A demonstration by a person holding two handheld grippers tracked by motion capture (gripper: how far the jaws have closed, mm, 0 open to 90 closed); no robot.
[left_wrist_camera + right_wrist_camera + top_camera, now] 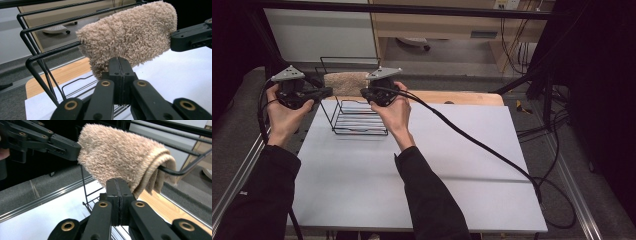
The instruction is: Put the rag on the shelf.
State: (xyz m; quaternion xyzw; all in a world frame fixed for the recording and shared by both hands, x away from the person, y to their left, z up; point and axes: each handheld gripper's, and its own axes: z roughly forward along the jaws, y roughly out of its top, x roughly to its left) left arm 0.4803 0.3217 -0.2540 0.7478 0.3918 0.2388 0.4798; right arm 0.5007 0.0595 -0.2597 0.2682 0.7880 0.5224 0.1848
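Beige towel (345, 83) hangs folded over a top bar of the black wire rack (357, 122). The rack stands on the white sheet of the counter (452, 165), near the far left corner, just in front of the strip of bare wood along the far edge.

Left tool (328, 91) — held in the person's left hand (287, 112), jaws pointing level toward the towel's left end. In the left gripper view its two jaws stand pressed flat together (121, 72), nothing between them; the tips sit at the lower edge of the towel (130, 37), contact not certain.

Right tool (363, 92) — held in the right hand (394, 112), jaws pointing toward the towel's right end from the opposite side. In the right gripper view the jaws are likewise fully together (117, 192) with no pile caught between them, tips just under the hanging fold (120, 152). The rack bar (175, 171) runs through the fold.

The two tools face each other with the towel between them. Each tool's tip shows in the other's view, close against the towel's end. Cables trail off both tools, the right one across the counter to the near right corner.
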